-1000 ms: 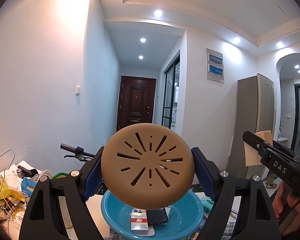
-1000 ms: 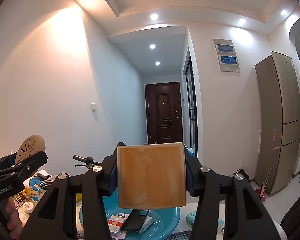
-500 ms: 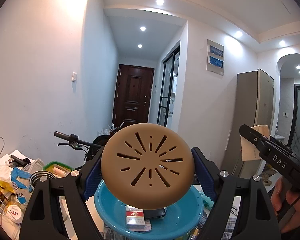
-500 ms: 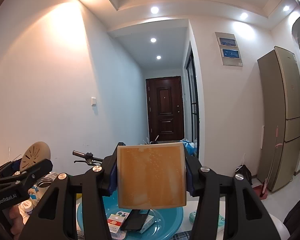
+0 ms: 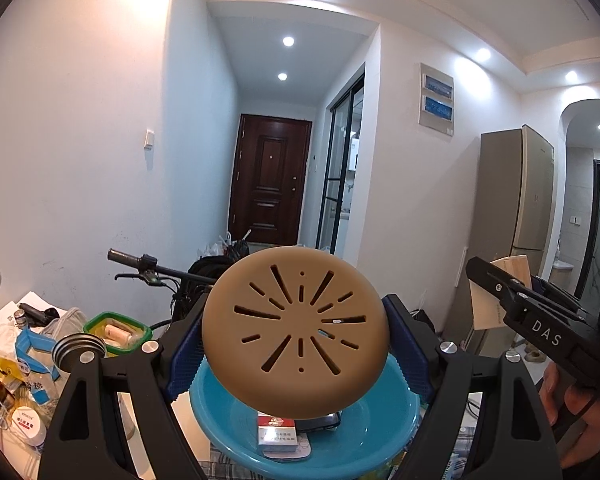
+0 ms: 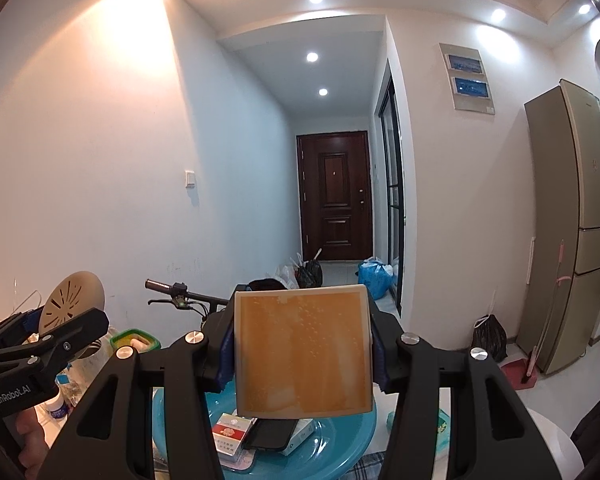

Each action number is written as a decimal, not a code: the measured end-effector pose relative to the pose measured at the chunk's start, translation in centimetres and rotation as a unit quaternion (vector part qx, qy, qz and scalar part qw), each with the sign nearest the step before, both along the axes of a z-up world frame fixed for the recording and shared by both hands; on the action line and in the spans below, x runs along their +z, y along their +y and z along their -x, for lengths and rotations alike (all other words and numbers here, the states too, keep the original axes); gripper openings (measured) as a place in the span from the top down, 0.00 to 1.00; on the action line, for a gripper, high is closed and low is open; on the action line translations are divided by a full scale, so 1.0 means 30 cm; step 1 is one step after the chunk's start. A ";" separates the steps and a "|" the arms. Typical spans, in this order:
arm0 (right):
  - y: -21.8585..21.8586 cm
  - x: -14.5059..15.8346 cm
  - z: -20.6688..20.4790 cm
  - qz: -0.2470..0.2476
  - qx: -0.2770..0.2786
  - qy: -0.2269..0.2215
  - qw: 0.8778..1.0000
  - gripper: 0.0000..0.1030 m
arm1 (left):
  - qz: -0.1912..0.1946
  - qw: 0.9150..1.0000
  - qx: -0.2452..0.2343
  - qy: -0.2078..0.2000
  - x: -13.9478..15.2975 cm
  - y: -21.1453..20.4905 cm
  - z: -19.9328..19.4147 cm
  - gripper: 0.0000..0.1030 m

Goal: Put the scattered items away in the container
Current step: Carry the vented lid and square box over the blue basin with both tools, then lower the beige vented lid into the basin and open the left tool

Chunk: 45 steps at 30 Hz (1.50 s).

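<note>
I have my left gripper [image 5: 296, 336] clamped on the slotted tan disc [image 5: 296, 332] and my right gripper [image 6: 302, 344] clamped on the square amber tile [image 6: 303, 346], both held upright just above the blue basin [image 5: 404, 404], I judge so each can drop in beside the cigarette pack [image 6: 231, 428] and dark phone [image 6: 271, 434]. Left of the basin the white table [image 5: 8, 444] is cluttered; beyond it, a hallway and brown door [image 6: 333, 196].

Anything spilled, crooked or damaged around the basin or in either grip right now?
Nothing stands out. The left gripper holds the round slotted disc and the right gripper the square orange tile squarely above the blue basin; no spill shows.
</note>
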State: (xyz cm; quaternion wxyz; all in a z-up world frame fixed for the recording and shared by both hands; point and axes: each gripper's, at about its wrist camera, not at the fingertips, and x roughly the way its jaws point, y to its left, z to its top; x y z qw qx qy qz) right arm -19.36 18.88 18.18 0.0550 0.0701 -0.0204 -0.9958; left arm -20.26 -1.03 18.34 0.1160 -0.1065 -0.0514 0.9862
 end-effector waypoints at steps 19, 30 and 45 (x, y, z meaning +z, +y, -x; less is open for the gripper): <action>0.032 -0.186 0.224 -0.010 -0.013 -0.113 0.993 0.51 | 0.032 0.996 -0.003 -0.086 -0.223 0.053 0.250 0.19; 0.021 -0.295 0.303 -0.016 0.002 -0.174 0.985 0.51 | 0.037 0.982 -0.033 -0.182 -0.415 0.090 0.402 0.19; 0.056 -0.398 0.389 -0.003 0.011 -0.239 0.971 0.51 | 0.052 0.963 -0.049 -0.261 -0.557 0.115 0.484 0.19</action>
